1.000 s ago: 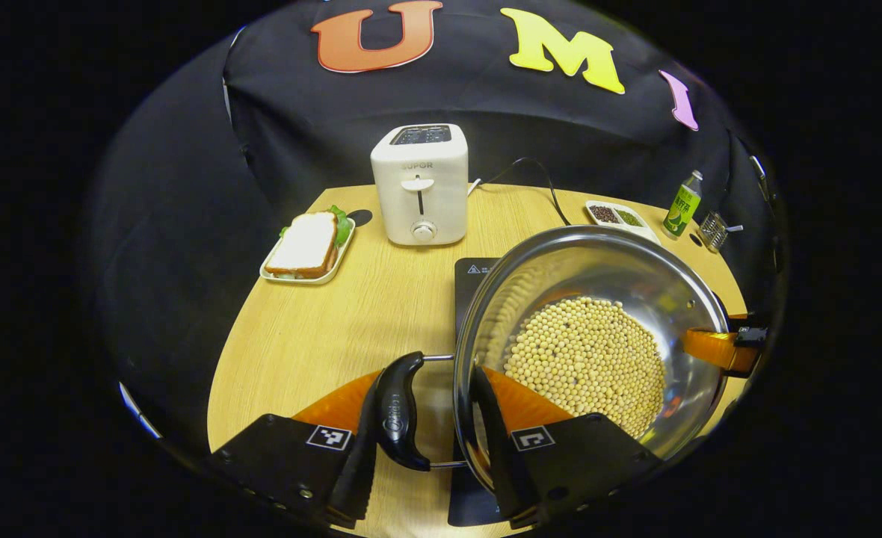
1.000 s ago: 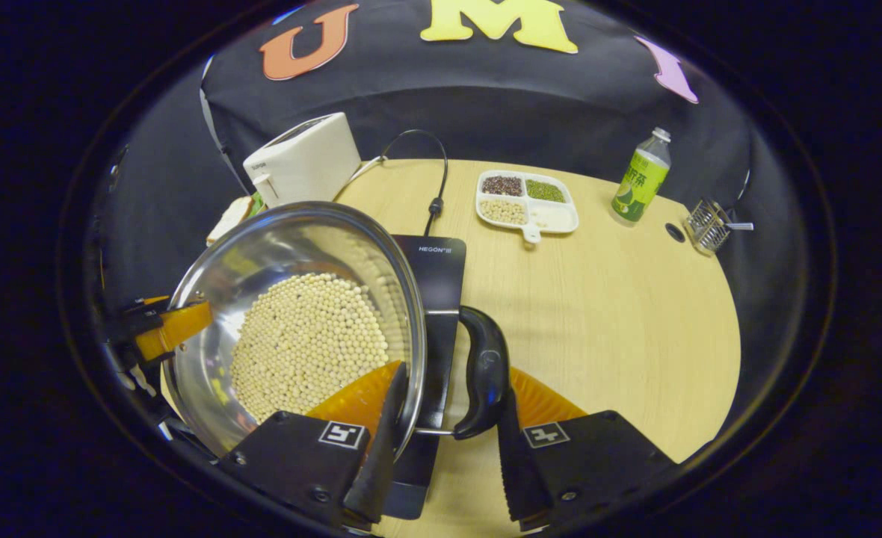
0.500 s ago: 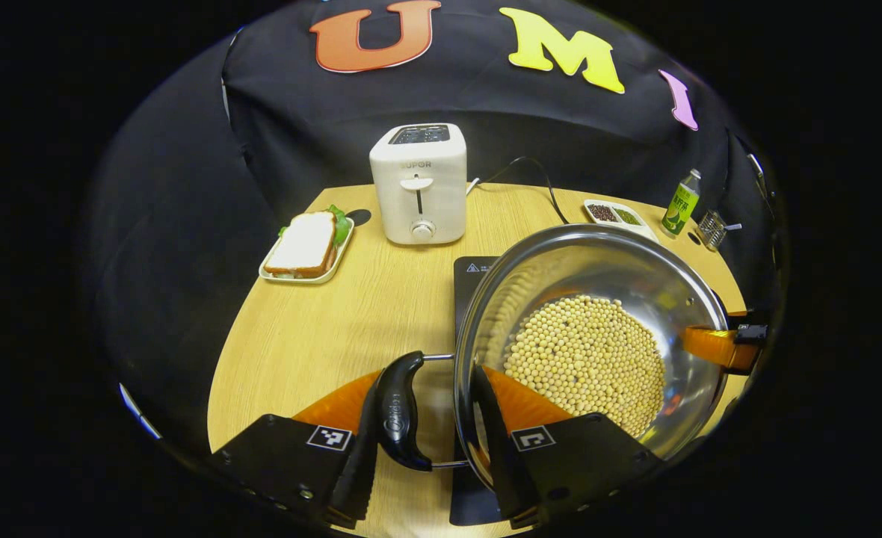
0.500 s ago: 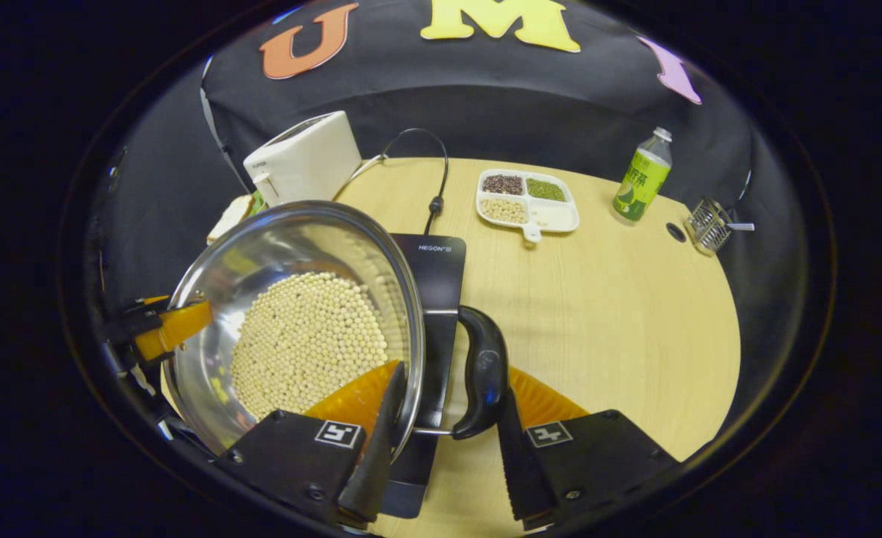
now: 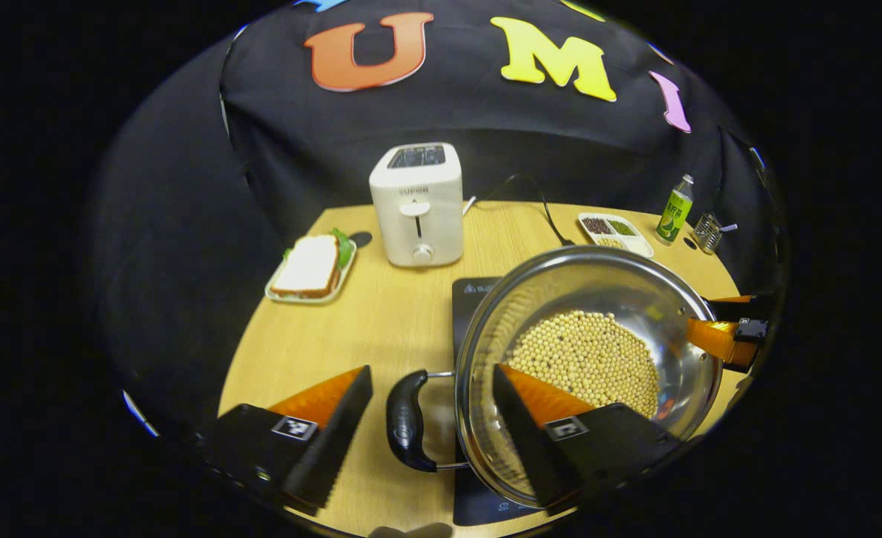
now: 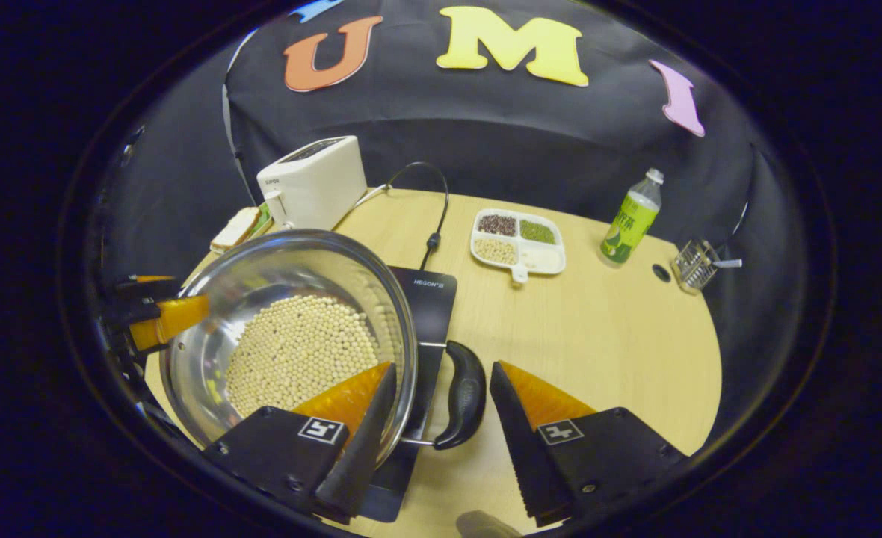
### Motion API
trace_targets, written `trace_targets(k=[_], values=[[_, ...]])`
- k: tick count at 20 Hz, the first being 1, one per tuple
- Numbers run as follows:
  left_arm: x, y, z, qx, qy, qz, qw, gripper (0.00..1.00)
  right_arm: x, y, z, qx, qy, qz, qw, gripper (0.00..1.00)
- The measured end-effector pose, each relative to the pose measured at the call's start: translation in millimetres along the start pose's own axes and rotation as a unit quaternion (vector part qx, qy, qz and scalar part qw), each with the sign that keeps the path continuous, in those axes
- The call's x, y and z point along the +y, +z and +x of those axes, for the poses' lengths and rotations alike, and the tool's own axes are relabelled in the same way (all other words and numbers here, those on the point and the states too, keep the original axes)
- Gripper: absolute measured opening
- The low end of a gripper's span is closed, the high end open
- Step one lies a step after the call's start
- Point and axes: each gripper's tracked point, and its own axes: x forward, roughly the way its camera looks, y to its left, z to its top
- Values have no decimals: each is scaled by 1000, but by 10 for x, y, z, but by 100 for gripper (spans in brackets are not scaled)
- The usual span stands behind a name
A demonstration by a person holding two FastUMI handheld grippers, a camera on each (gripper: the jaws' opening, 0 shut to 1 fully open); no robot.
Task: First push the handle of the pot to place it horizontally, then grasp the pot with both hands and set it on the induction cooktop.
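A steel pot (image 5: 598, 280) (image 6: 291, 261) full of pale beans (image 5: 583, 355) rests on the black induction cooktop (image 5: 471, 299) (image 6: 430, 299). Its two black side handles lie level. My left gripper (image 5: 432, 370) stands open, one finger on each side of the left handle (image 5: 405, 422) and touching neither it nor the rim. In the right gripper view, my right gripper (image 6: 442, 366) is open in the same way around the right handle (image 6: 463, 392). Each view shows the other gripper across the pot.
At the back left stand a white toaster (image 5: 415, 202) (image 6: 312, 179) and a sandwich on a tray (image 5: 310, 269). A divided dish of grains (image 6: 517, 239), a green bottle (image 6: 628, 220) and a small wire rack (image 6: 695, 265) stand at the back right. A black cable (image 6: 433, 209) runs to the cooktop.
Both grippers have opened and let go of the pot handles, then drawn back and up a little. The pot stays on the cooktop.
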Motion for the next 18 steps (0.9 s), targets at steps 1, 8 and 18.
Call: trace_targets(k=[1,8,18], values=[[-11,127,-60,-22,3,14,1000,97,-12,39,-21,-7,1,-5,1000,82],[-184,323,-193,-49,-4,4,999,97,-71,200,-156,-49,-2,-31,998,81],[-264,474,-424,-80,9,14,997,96,-206,437,-487,-97,-11,-55,994,83]])
